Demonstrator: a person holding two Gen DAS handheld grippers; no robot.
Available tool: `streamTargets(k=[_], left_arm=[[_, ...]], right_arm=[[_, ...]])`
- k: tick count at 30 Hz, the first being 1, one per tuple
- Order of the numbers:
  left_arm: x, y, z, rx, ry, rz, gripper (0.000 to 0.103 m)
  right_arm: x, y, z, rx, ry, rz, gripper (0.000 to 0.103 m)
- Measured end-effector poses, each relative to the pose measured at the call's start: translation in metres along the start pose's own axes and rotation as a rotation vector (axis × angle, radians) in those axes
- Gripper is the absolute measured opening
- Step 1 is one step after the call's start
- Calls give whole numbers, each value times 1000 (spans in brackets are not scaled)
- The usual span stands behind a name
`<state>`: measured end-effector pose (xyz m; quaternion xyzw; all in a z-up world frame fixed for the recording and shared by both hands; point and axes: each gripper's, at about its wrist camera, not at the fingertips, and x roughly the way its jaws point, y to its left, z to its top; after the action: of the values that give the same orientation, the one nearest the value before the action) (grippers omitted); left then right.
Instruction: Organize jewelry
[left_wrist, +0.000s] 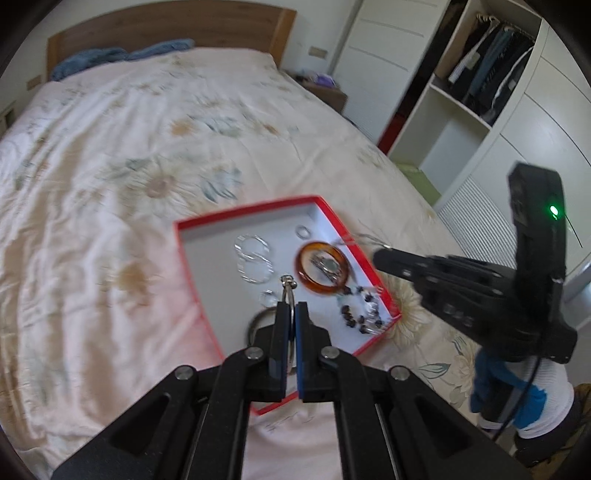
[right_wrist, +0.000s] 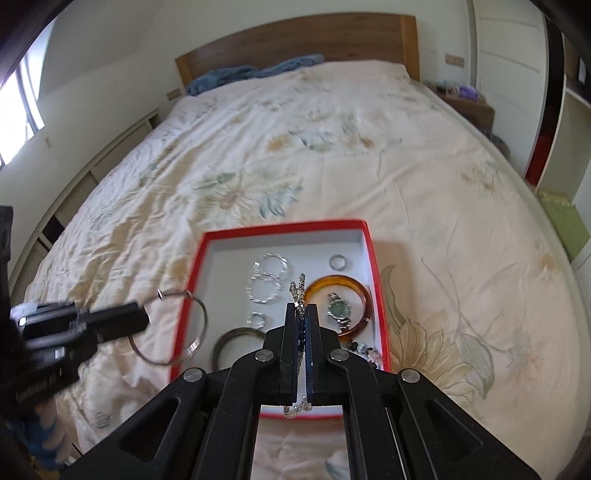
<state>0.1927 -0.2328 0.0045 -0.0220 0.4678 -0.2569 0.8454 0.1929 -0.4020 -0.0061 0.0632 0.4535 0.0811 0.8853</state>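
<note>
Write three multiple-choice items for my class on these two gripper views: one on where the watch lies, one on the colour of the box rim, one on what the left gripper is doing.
1. Where does the watch lie?
A. On the bedspread beside the box
B. Inside the amber bangle, in the box
C. On the headboard

2. What colour is the rim of the box?
A. Red
B. Green
C. Black

3. What is the left gripper doing?
A. Standing open, holding nothing
B. Pinching the watch
C. Shut on a thin silver bangle

Key: 1 B, the bangle rings the watch on the box floor. 2 A, the edge is red around a white inside. 3 C, the wire passes between its closed fingers.
</note>
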Motion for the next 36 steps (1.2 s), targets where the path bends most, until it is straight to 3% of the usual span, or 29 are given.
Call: streamTargets(k=[8, 17, 22, 25, 28, 32, 36], left_arm=[[54, -2, -10, -3, 94, -40, 3], [81, 22, -19, -47, 145, 36, 3], [85, 30, -20, -80, 161, 41, 4], [85, 34, -19, -104, 169, 34, 5], [82, 36, -17, -119, 165, 30, 17], [74, 34, -16, -122, 144, 32, 30], [63, 32, -15, -113, 125, 46, 31]], right_arm=[[48, -15, 3, 32, 28, 22, 3], [74, -27, -7, 51, 64, 11, 5], [76, -31, -14, 60, 74, -2, 7], [75, -33, -17, 59, 79, -11, 20], [70, -33, -20, 62, 76, -17, 35], [59, -30, -24, 60, 73, -31, 39], [42, -28, -29, 57, 61, -48, 44]])
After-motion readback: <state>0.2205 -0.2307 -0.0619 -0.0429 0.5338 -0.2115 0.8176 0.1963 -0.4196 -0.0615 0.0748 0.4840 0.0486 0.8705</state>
